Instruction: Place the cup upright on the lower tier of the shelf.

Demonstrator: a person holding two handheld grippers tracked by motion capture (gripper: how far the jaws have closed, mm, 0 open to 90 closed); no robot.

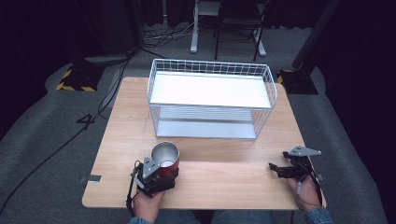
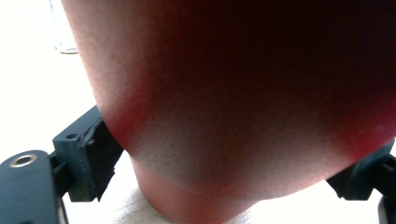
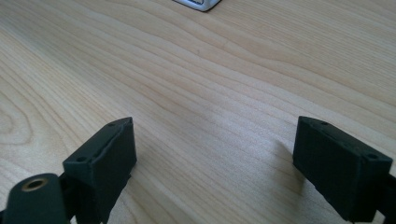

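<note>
A red cup (image 1: 166, 158) with a shiny metal inside stands upright near the front left of the wooden table (image 1: 224, 163). My left gripper (image 1: 161, 176) is shut on the cup's lower wall from the near side. In the left gripper view the red cup (image 2: 243, 93) sits very close, blurred, with a black jaw pressed against each side. My right gripper (image 1: 276, 169) rests low over the table at the front right, pointing left. Its jaws stand wide apart with bare wood between them, as the right gripper (image 3: 215, 140) view confirms.
A white wire rack (image 1: 210, 66) with an upper white shelf and a lower grey shelf stands at the back middle of the table. One corner of it (image 3: 198, 4) shows ahead of the right gripper. Cables, a chair and stands lie on the floor beyond.
</note>
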